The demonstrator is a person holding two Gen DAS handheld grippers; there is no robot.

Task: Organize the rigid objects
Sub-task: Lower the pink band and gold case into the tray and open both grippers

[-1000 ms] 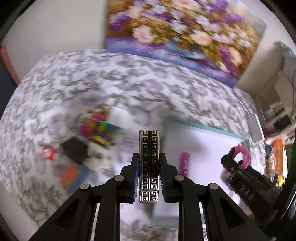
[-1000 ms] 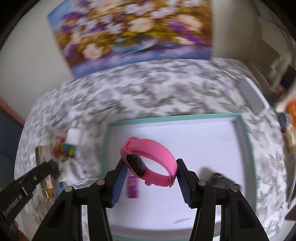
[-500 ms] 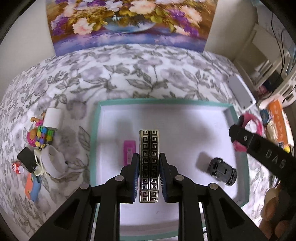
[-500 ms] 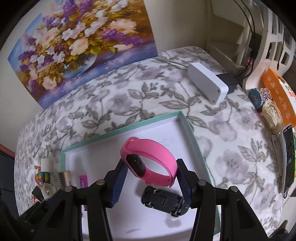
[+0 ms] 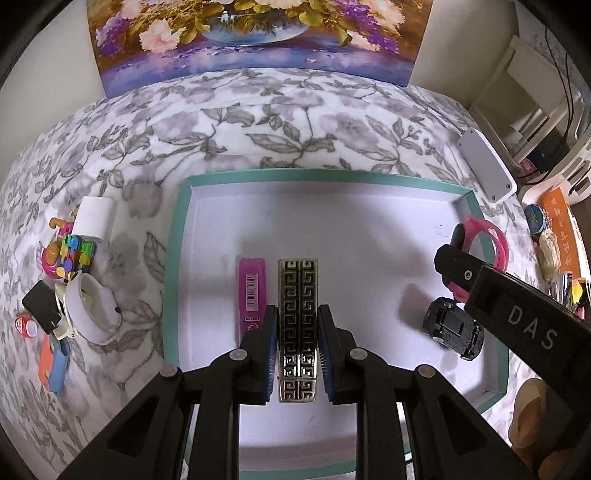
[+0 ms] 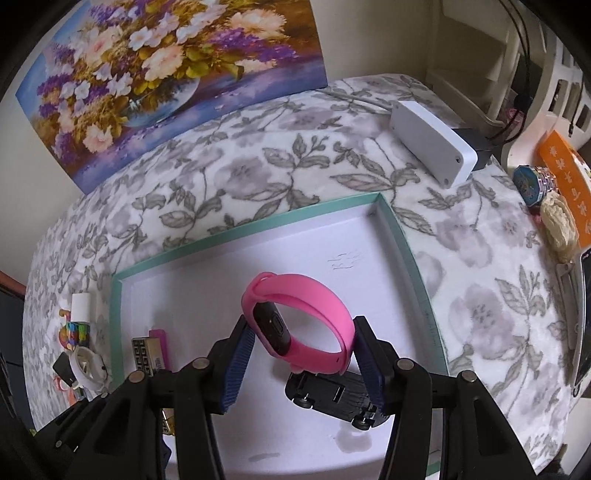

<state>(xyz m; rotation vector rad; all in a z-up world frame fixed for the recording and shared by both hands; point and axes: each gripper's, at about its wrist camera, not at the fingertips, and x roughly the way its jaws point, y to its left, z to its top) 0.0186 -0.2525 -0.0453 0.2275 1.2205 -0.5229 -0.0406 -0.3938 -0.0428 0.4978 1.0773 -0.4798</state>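
My left gripper (image 5: 297, 350) is shut on a black and silver bar with a Greek-key pattern (image 5: 297, 295), held over the white floor of the teal-rimmed tray (image 5: 177, 236). A pink eraser (image 5: 252, 290) lies in the tray just left of the bar. A black toy car (image 5: 452, 326) lies at the tray's right side. My right gripper (image 6: 301, 363) is shut on a pink wristband (image 6: 314, 314), above the toy car (image 6: 332, 393) near the tray's right wall (image 6: 410, 254). The patterned bar (image 6: 147, 352) and eraser (image 6: 159, 334) show at the left in the right wrist view.
Left of the tray lies a pile of small things: a white tube (image 5: 92, 216), a colourful block toy (image 5: 75, 253), a white ring (image 5: 94, 314), a black piece (image 5: 40, 304), an orange and blue item (image 5: 53, 363). A white box (image 5: 487, 168) sits at the back right. A flower painting (image 5: 258, 33) leans behind.
Both grippers swept right from the pile to over the tray, then steadied. The bar and the wristband stayed gripped throughout. The toy car came into view under the right gripper.
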